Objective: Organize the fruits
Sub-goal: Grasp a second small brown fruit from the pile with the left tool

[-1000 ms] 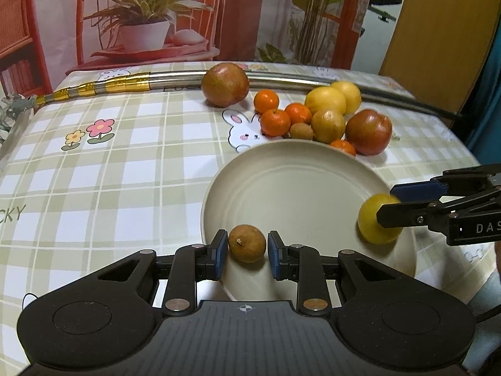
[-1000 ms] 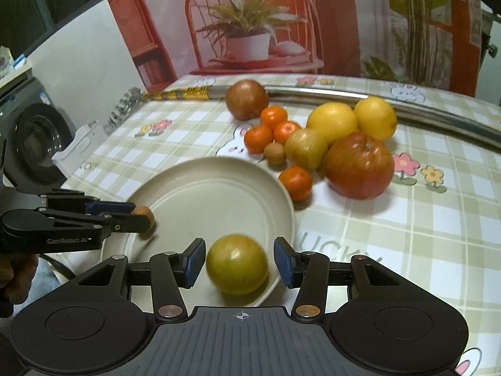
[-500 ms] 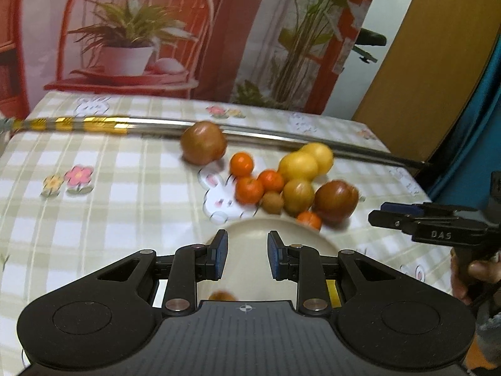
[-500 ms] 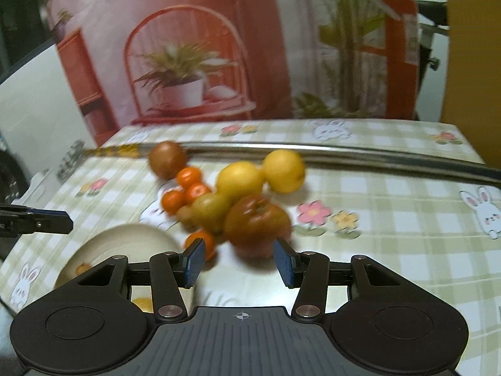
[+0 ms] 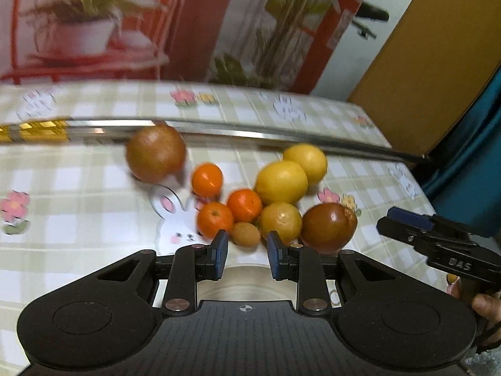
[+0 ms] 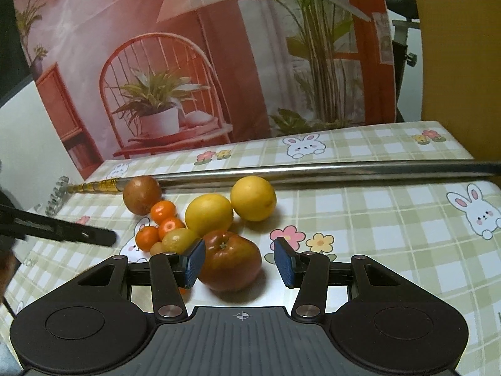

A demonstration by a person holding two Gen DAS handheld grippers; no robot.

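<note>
Nearest to you in the left wrist view, your left gripper (image 5: 245, 256) has its jaws apart with nothing between the blue pads; below the gap shows a strip of the cream plate (image 5: 247, 277), mostly hidden by the gripper body. Just past the fingertips sits a small brown fruit (image 5: 246, 234), lined up with the gap but not inside it.

In the right wrist view, your right gripper (image 6: 239, 262) is also spread wide. The dark red apple (image 6: 229, 260) lies between its pads on the checked tablecloth (image 6: 375, 235); the left pad stands just beside the apple or against it, while the right pad is clear of it, so the apple is not clamped.

Beyond the small brown fruit, a yellow-green fruit (image 5: 281, 221) touches the apple on its left. Left of that cluster three small oranges (image 5: 244, 205), bunched over a printed rabbit. Farther back, two lemons (image 5: 281, 182) sit side by side, touching. To the far left of the group a large brown round fruit (image 5: 155, 153) rests against the long metal pole (image 5: 250, 131) that runs across the table. Your hand (image 5: 487, 308) shows at the right edge of the left wrist view, under the right gripper. The left view is blurred.
</note>
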